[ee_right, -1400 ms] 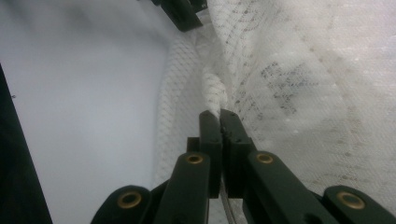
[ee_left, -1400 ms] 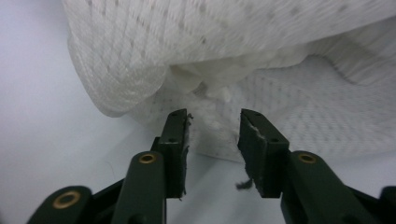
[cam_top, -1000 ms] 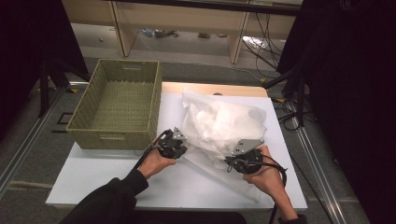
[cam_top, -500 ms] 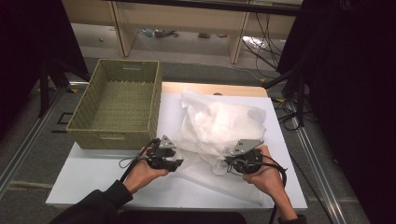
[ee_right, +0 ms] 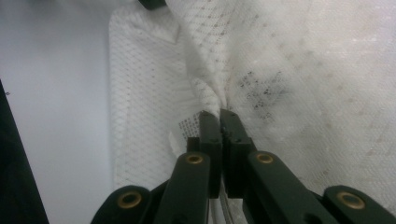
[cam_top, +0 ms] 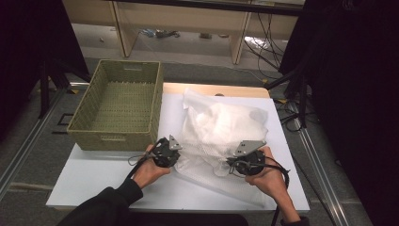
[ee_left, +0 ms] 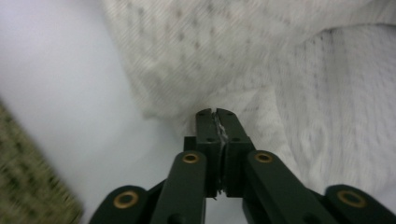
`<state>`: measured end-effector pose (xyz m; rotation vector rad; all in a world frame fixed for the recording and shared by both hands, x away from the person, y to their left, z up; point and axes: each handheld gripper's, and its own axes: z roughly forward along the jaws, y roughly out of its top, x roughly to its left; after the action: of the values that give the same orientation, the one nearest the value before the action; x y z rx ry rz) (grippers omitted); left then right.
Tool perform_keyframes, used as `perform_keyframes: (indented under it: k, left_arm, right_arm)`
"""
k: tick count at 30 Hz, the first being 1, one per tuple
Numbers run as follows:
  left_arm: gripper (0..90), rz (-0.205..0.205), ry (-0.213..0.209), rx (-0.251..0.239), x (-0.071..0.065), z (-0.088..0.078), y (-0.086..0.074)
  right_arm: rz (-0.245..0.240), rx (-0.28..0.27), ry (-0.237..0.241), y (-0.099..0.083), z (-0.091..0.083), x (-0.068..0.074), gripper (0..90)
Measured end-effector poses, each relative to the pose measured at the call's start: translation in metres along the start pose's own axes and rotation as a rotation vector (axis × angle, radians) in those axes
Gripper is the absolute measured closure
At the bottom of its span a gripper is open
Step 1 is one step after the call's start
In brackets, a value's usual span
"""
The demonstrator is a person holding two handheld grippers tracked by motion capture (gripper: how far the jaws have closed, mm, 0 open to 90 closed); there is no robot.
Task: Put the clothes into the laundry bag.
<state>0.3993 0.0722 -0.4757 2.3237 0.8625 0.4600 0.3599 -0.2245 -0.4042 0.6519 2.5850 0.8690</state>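
Lying on a white bench [cam_top: 94, 179], a white mesh bag [cam_top: 226, 127] sits just right of a woven basket [cam_top: 117, 106]. The left tongs [ee_left: 215, 112] have just been closing and now pinch the bag's near edge on the basket side. The right tongs [ee_right: 219, 114] pinch the same near edge farther from the basket, bunching the mesh.

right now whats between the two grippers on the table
In the high view, the near part of the white mesh bag spans the stretch between the left gripper and the right gripper, both shut on it.
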Motion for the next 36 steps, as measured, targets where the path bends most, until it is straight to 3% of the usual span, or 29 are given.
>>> perform_keyframes:
  k: [1, 2, 3, 5, 8, 9, 11, 13, 15, 19, 21, 23, 24, 28, 30, 33, 36]
  left_arm:
    - [89.0, 0.018, 0.005, 0.012, 0.002, -0.005, -0.003]
    - [89.1, 0.010, -0.008, 0.000, 0.003, -0.010, -0.008]
    - [89.1, -0.022, -0.022, -0.032, 0.003, -0.015, -0.014]
    - [89.1, -0.039, -0.045, -0.033, 0.004, -0.020, -0.020]
    - [87.1, -0.016, -0.045, -0.027, 0.001, -0.025, -0.022]
    - [83.7, -0.015, -0.052, -0.034, 0.001, -0.025, -0.021]
    - [67.3, -0.024, -0.049, -0.055, -0.004, -0.030, -0.016]
    - [59.7, -0.004, -0.059, -0.077, -0.009, -0.032, -0.009]
    - [51.9, -0.006, -0.058, -0.073, -0.014, -0.028, -0.003]
    - [50.7, -0.045, -0.081, -0.047, -0.013, -0.001, 0.003]
    - [55.7, -0.052, -0.088, -0.029, -0.008, 0.008, 0.002]
    - [77.3, -0.067, -0.115, -0.017, -0.003, 0.010, -0.001]
    - [83.1, -0.068, -0.131, -0.015, -0.002, 0.008, -0.002]
    - [85.8, -0.011, -0.141, 0.000, -0.003, -0.011, -0.010]
    - [85.9, -0.040, -0.153, -0.019, -0.004, -0.021, -0.018]
    - [85.9, -0.051, -0.161, -0.024, -0.005, -0.034, -0.029]
    - [86.0, -0.036, -0.185, -0.008, -0.011, -0.042, -0.039]
  right_arm:
    - [0.000, 0.001, 0.001, 0.000, 0.000, 0.000, 89.8]
    - [0.002, 0.001, 0.001, 0.000, 0.000, 0.000, 89.8]
    - [0.001, 0.000, 0.002, 0.000, 0.000, 0.000, 89.8]
    - [-0.003, -0.002, -0.002, 0.000, 0.001, 0.000, 89.8]
    - [-0.004, 0.002, 0.001, 0.001, 0.001, 0.001, 89.8]
    - [-0.004, 0.000, -0.002, 0.002, 0.001, 0.001, 89.8]
    - [-0.002, 0.001, -0.002, 0.002, 0.001, 0.001, 89.7]
    - [0.003, 0.003, 0.007, 0.001, 0.001, 0.001, 89.7]
    - [-0.004, -0.002, 0.012, 0.001, 0.001, 0.000, 89.7]
    - [-0.005, 0.000, -0.001, 0.001, 0.001, 0.001, 89.8]
    - [-0.004, -0.002, 0.001, 0.001, 0.000, 0.001, 89.8]
    - [-0.002, -0.003, 0.001, 0.001, 0.000, 0.001, 89.7]
    - [-0.002, -0.004, 0.002, 0.001, 0.000, 0.001, 89.8]
    - [-0.013, -0.012, 0.009, 0.002, 0.000, 0.000, 89.8]
    - [-0.004, -0.011, -0.001, 0.003, -0.002, 0.002, 89.8]
    - [-0.009, -0.012, 0.002, 0.004, -0.004, 0.002, 89.8]
    - [-0.014, -0.012, -0.003, 0.005, -0.005, 0.004, 89.9]
